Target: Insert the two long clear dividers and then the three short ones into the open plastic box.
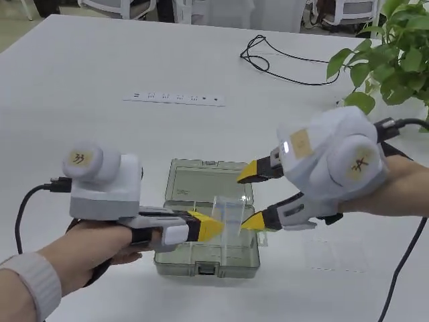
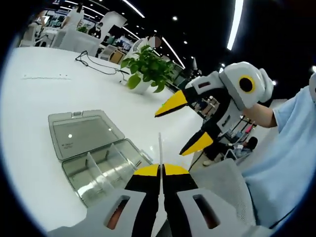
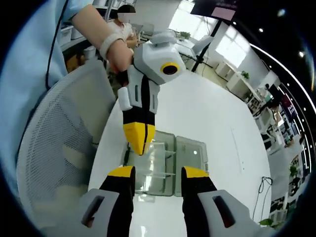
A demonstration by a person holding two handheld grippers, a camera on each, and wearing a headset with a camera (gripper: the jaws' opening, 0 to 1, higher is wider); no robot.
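Observation:
The clear plastic box (image 1: 224,258) lies open on the white table, its lid (image 1: 201,181) flat behind it. Some clear dividers (image 2: 101,165) stand inside the box. My left gripper (image 1: 209,227) is shut on a clear divider (image 1: 229,213) and holds it upright above the box's right part. In the left gripper view that divider (image 2: 159,148) shows edge-on between the closed jaws. My right gripper (image 1: 253,196) is open just right of the held divider, one fingertip above it and one below. In the right gripper view the divider (image 3: 160,158) hangs between the left gripper (image 3: 139,136) and my open right gripper (image 3: 158,173).
A white power strip (image 1: 175,98) lies behind the box and a black cable (image 1: 275,64) loops at the far right. A potted plant (image 1: 392,50) stands at the right edge. Faint clear pieces (image 1: 328,258) lie right of the box. A mesh chair (image 3: 59,148) is near the table.

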